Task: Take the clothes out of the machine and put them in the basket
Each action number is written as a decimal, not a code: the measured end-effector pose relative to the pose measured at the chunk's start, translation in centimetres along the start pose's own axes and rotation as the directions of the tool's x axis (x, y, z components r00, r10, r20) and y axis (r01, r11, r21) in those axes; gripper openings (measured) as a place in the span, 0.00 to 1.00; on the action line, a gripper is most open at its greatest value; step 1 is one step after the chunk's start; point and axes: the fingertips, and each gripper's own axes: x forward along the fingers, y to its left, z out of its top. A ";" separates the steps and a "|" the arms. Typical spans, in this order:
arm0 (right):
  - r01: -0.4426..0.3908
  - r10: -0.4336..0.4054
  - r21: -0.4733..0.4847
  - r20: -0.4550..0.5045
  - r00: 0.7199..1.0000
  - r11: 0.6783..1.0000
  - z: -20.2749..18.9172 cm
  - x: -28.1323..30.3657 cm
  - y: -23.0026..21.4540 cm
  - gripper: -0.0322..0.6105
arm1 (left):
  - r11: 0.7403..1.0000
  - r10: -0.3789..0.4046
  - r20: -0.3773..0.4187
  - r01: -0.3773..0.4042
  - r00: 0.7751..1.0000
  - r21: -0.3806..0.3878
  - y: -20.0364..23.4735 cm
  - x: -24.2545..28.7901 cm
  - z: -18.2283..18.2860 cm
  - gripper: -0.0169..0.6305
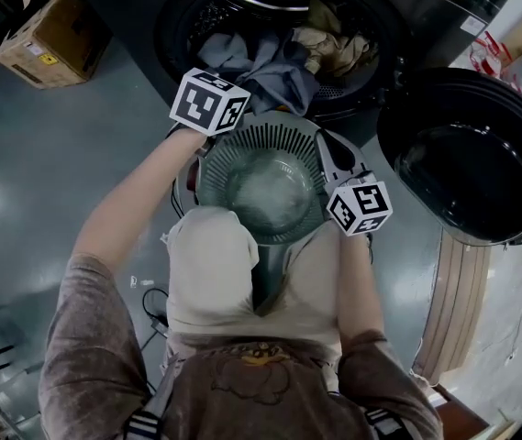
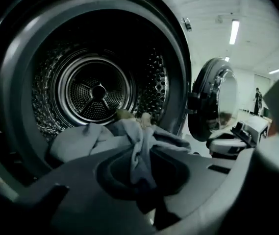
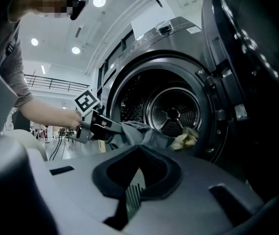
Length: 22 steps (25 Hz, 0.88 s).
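1. While the left gripper point(image 2: 143, 180) is clenched on a fold of the grey-blue garment point(image 2: 129, 136), most of that cloth lies heaped in the mouth of the washing machine point(image 1: 407, 7).
2. From the head view, the pinched cloth hangs over the lower lip of the opening, just beyond the far rim of the basket point(image 1: 242, 145).
3. A beige garment point(image 1: 334, 44) lies deeper in the drum point(image 2: 98, 92), beside the grey-blue one on its right.
4. The right gripper point(image 3: 129, 199) grasps the basket at its right rim, with the slotted wall showing between its jaws.
5. The basket sits directly below the opening, in front of the person's knees, with nothing visible inside it.
6. The machine's round door point(image 1: 472, 154) stands swung open to the right.
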 end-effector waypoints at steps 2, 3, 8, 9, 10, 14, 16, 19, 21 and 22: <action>0.013 -0.013 0.006 0.009 1.000 1.000 0.1 -0.2 -0.3 0.05 | 1.000 -0.027 -0.004 0.027 1.000 0.004 -0.9 -0.8 -0.5 0.09; 0.021 -0.021 0.010 0.017 1.000 1.000 0.2 -0.4 -0.5 0.05 | 0.999 -0.040 -0.005 0.040 0.999 0.004 -1.4 -1.2 -0.7 0.09; 0.046 -0.047 0.015 0.050 0.998 0.999 1.1 -1.3 -1.1 0.05 | 0.997 -0.081 -0.007 0.081 0.997 0.007 -3.3 -2.8 -1.4 0.09; 0.049 -0.050 0.015 0.052 0.997 0.999 1.2 -1.4 -1.1 0.05 | 0.996 -0.087 -0.007 0.087 0.996 0.007 -3.7 -3.1 -1.5 0.09; 0.052 -0.053 0.017 0.053 0.997 0.999 1.2 -1.5 -1.2 0.05 | 0.995 -0.095 -0.006 0.095 0.995 0.004 -4.1 -3.3 -1.6 0.09; 0.067 -0.068 0.029 0.055 0.996 0.997 1.4 -1.8 -1.7 0.05 | 0.991 -0.136 -0.006 0.136 0.991 -0.010 -6.1 -4.4 -2.2 0.09; 0.074 -0.076 0.030 0.051 0.996 0.997 1.4 -1.9 -2.0 0.05 | 0.989 -0.145 -0.012 0.145 0.989 -0.005 -7.0 -4.9 -2.6 0.09; 0.084 -0.086 0.032 0.045 0.995 0.996 1.2 -2.0 -2.2 0.05 | 0.986 -0.166 -0.020 0.166 0.986 0.002 -8.5 -5.6 -3.3 0.09; 0.089 -0.090 0.037 0.040 0.995 0.995 1.1 -2.0 -2.4 0.05 | 0.980 -0.196 -0.032 0.197 0.980 0.007 -9.8 -6.2 -3.7 0.09; 0.090 -0.092 0.042 0.040 0.995 0.995 1.1 -2.0 -2.5 0.05 | 0.977 -0.213 -0.041 0.213 0.976 0.014 -10.5 -6.5 -3.9 0.09</action>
